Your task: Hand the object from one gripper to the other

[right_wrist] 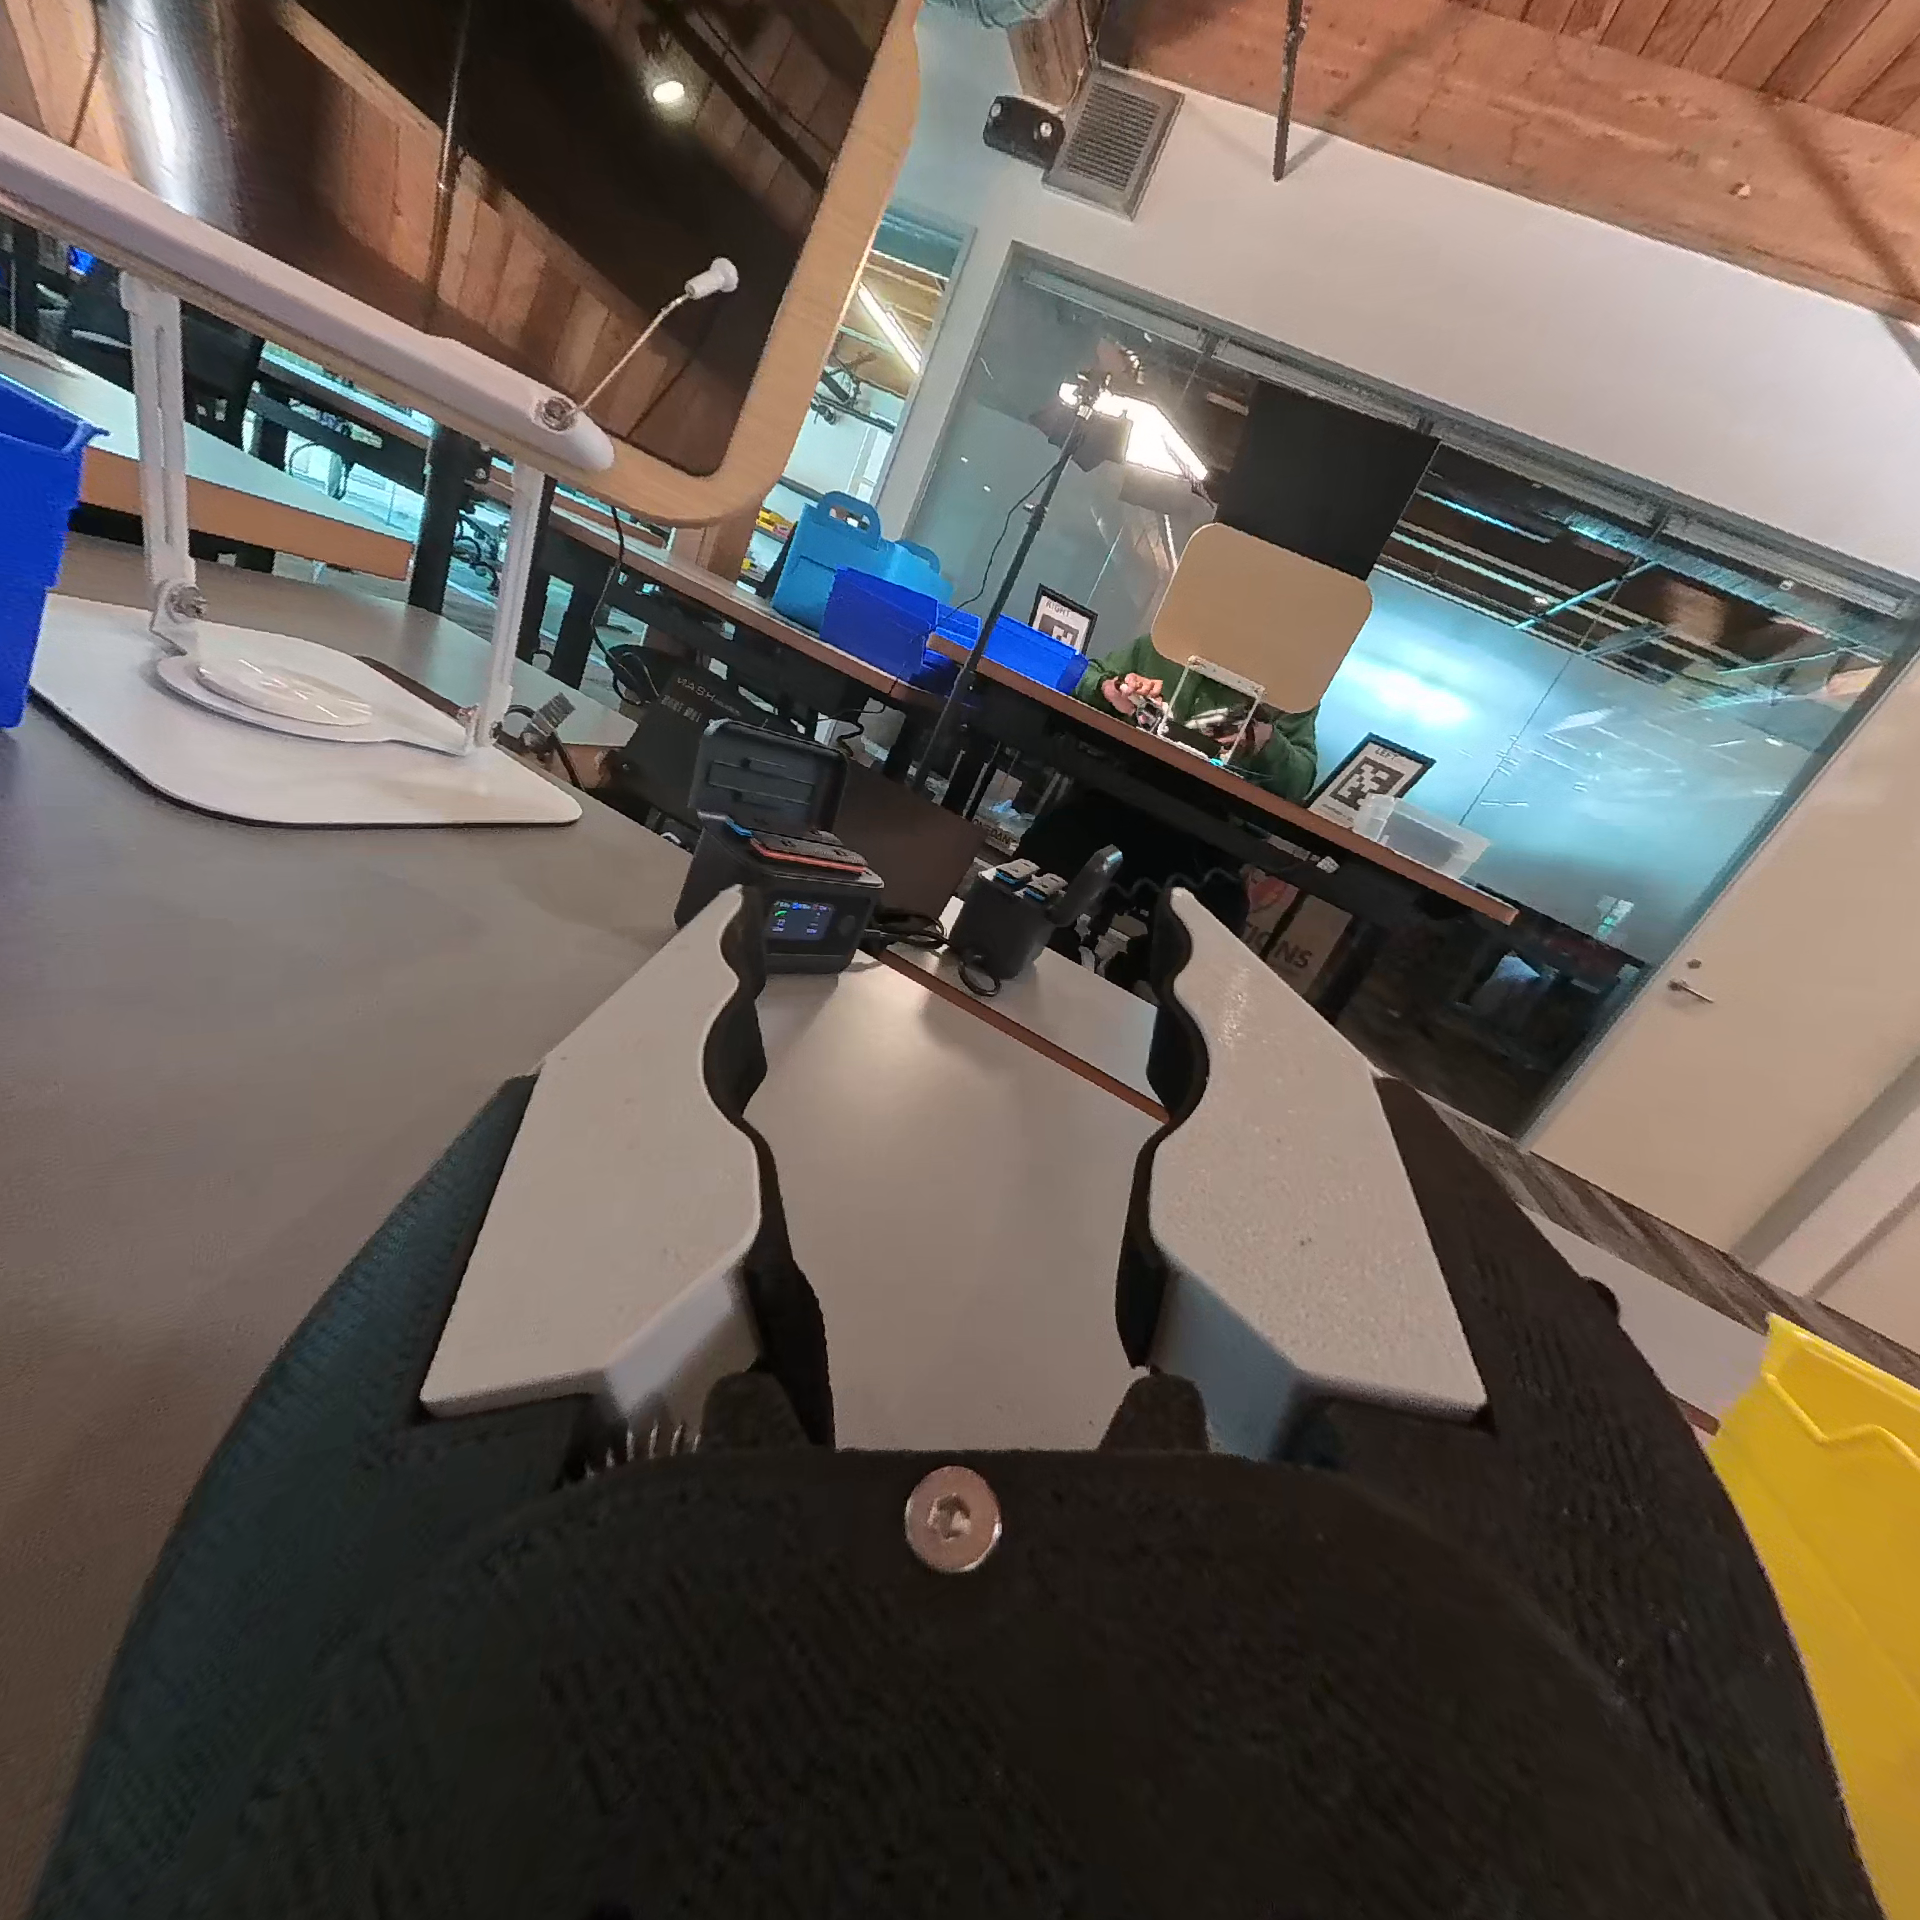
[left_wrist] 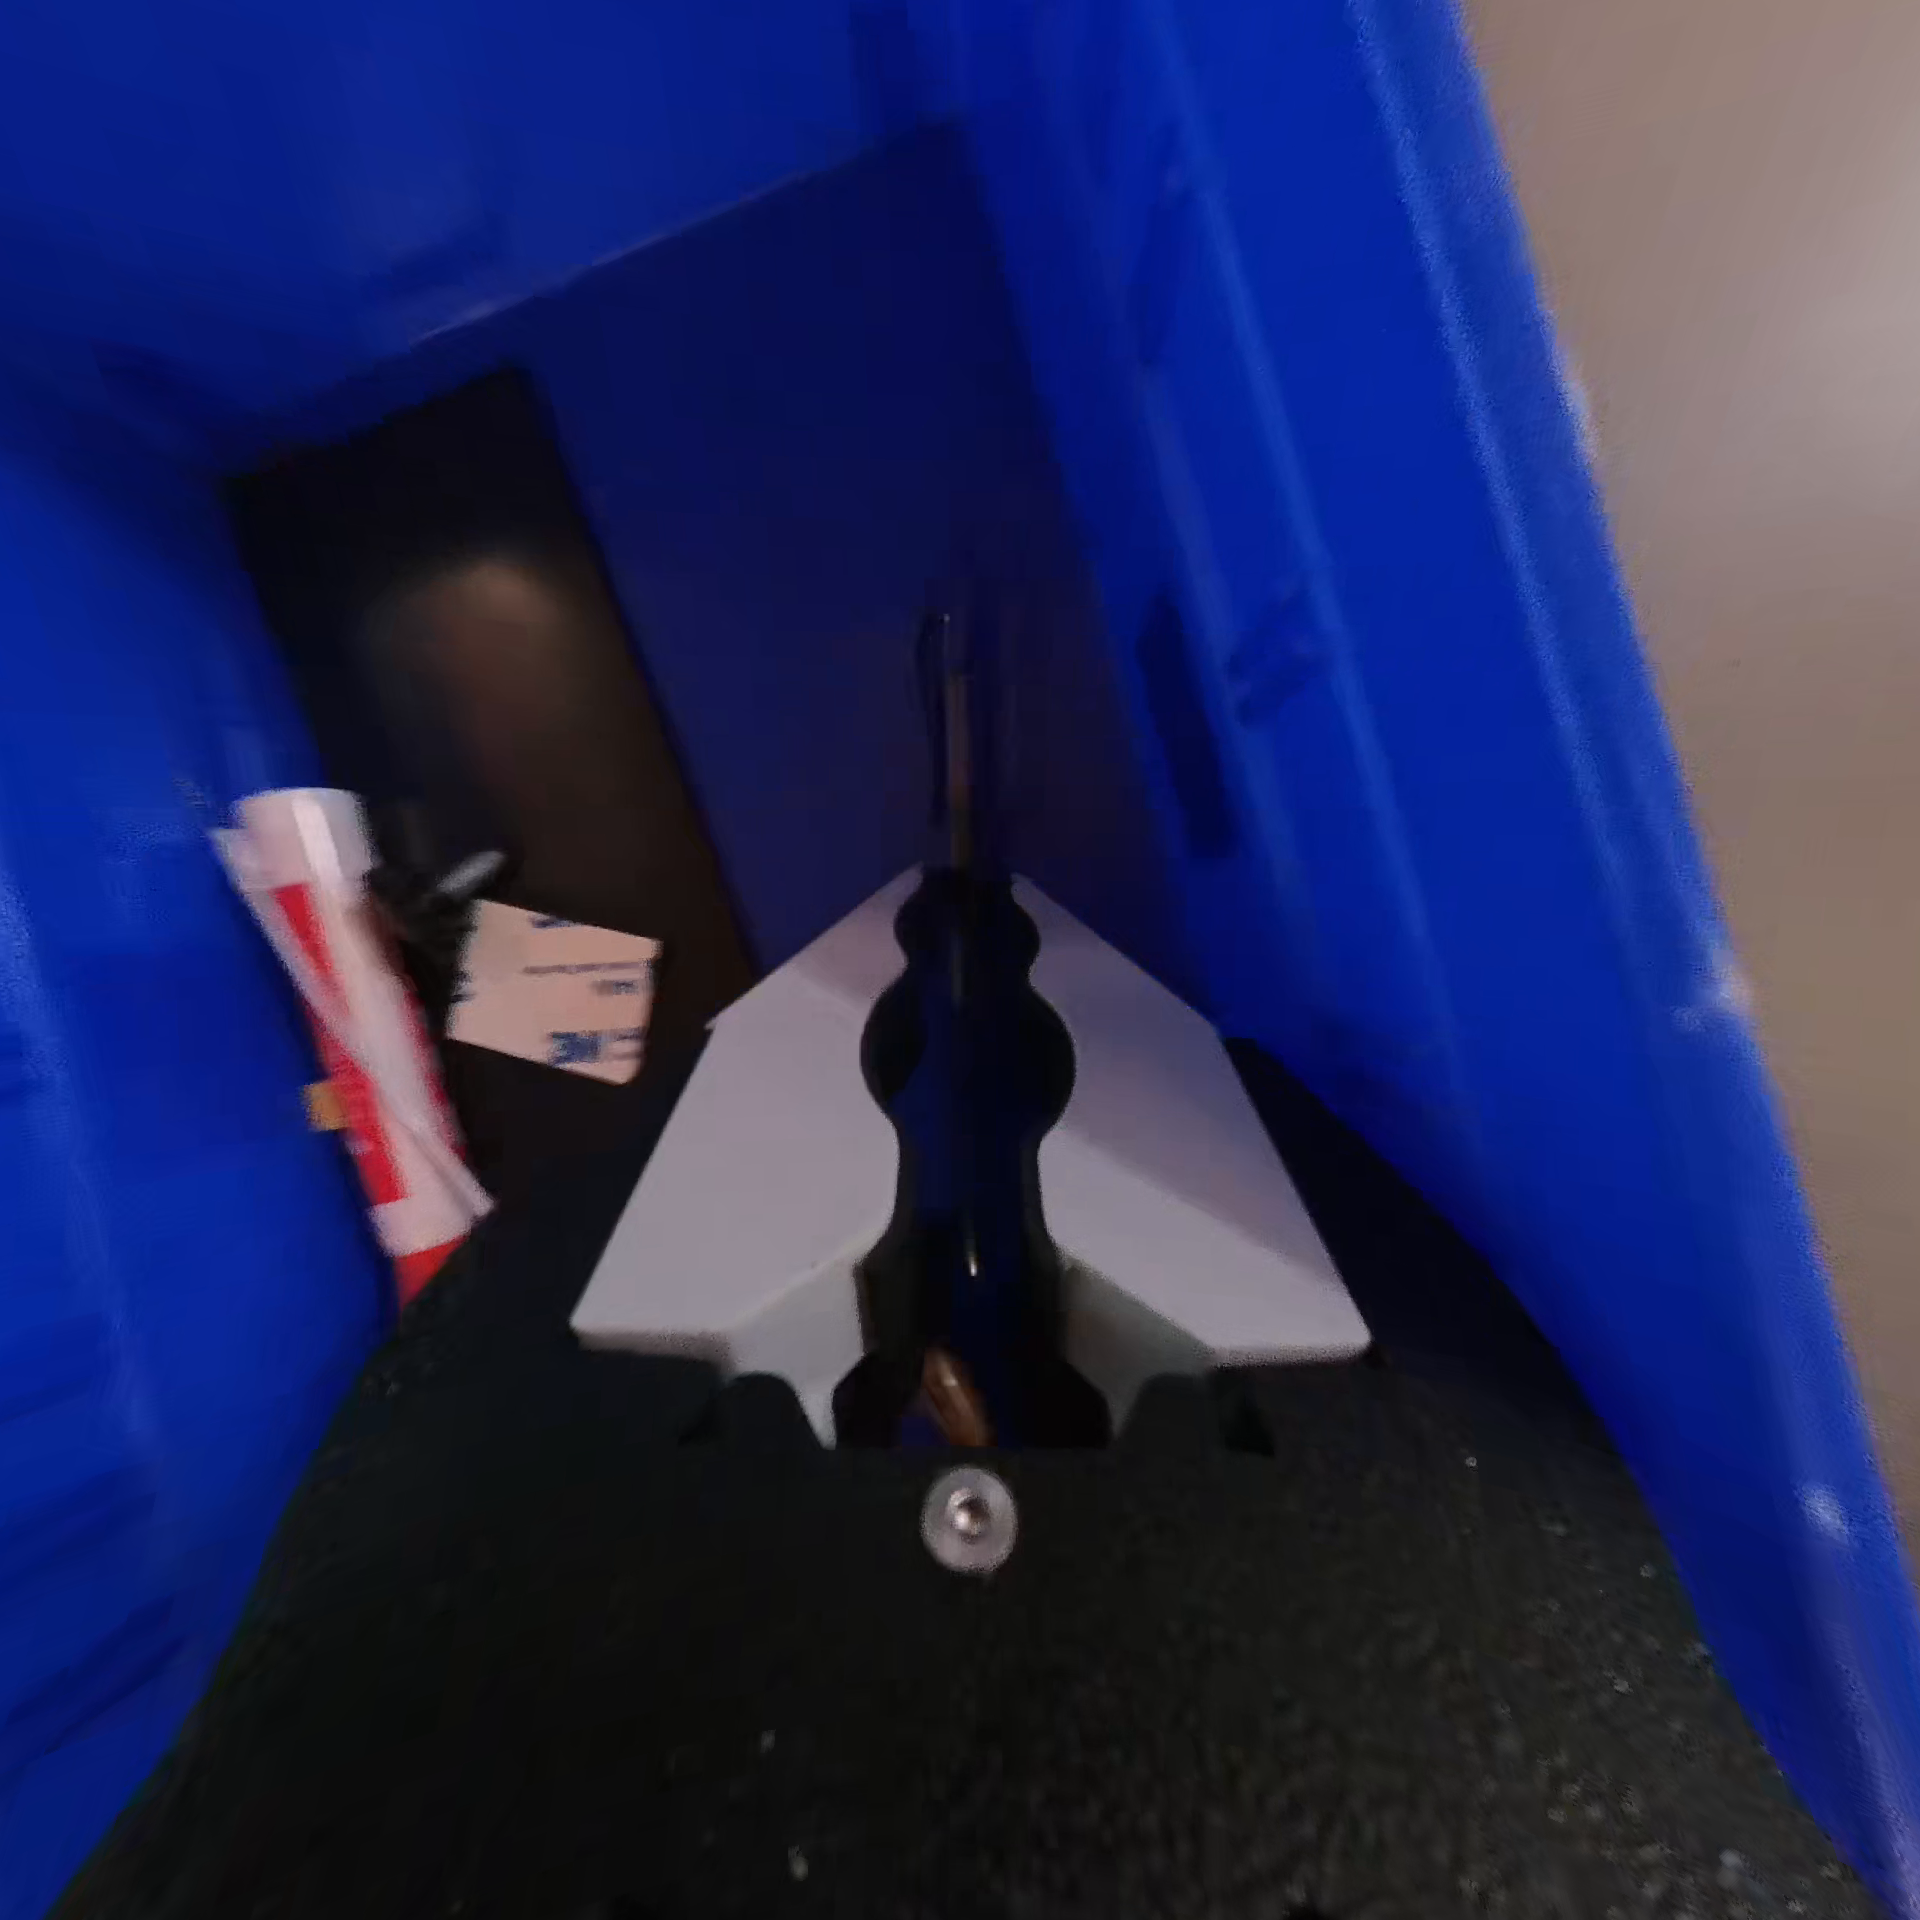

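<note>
The object (left_wrist: 954,727) is a thin, dark, flat item seen edge-on, so its kind cannot be told. It sits clamped between the nearly closed jaws of the left gripper (left_wrist: 961,883). Its slender upper end projects straight forward beyond the jaw tips. A brownish part shows at the jaw roots. Motion blur obscures finer detail. Nothing lies between the other jaws.

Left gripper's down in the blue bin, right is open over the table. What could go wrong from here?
1. The left gripper is shut on a thin dark object, pinched edge-on; it may twist or slip on the way out.
2. The blue bin walls crowd the fingers; lifting could snag a wall or drag the red-and-white tube.
3. The right gripper points away, so it needs re-aiming.
</note>
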A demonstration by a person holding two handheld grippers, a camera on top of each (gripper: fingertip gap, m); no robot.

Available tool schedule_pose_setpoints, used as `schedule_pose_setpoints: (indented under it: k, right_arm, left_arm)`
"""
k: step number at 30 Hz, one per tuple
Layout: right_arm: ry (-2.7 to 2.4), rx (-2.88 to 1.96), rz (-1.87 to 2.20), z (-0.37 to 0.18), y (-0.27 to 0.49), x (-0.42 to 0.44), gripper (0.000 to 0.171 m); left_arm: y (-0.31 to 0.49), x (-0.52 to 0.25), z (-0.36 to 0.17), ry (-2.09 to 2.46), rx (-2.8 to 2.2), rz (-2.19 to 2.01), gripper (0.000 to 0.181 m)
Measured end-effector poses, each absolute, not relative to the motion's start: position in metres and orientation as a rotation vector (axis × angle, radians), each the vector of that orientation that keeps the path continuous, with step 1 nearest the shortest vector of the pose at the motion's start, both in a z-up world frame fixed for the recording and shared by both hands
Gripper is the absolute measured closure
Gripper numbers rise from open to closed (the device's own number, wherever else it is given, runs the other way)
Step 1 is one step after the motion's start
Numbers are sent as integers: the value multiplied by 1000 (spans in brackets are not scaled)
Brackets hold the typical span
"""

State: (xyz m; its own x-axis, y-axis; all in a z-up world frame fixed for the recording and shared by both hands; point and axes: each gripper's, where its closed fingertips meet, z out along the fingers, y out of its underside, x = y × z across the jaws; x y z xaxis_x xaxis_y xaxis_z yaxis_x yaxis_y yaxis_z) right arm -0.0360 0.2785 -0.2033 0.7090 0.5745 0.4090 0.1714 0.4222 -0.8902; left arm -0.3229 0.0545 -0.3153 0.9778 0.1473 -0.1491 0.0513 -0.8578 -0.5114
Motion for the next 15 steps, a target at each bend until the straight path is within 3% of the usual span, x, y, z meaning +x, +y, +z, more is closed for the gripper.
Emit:
schedule_pose_setpoints:
  k: [1, 6, 10, 15]
  right_arm:
    - [-781, -1131, 291, -203, 278, -37, 97]
    - [-795, -1124, 309, -203, 275, -40, 97]
    - [-830, -1088, 404, -199, 262, -50, 100]
    - [-904, -981, 751, -173, 208, -65, 112]
  left_arm:
    - [56, -331, -309, -140, -2557, 299, 172]
    - [76, -335, -216, -185, -2078, 114, 173]
    - [81, -278, -123, -87, -1671, -472, 174]
    - [86, -203, -88, 84, -1502, -888, 175]
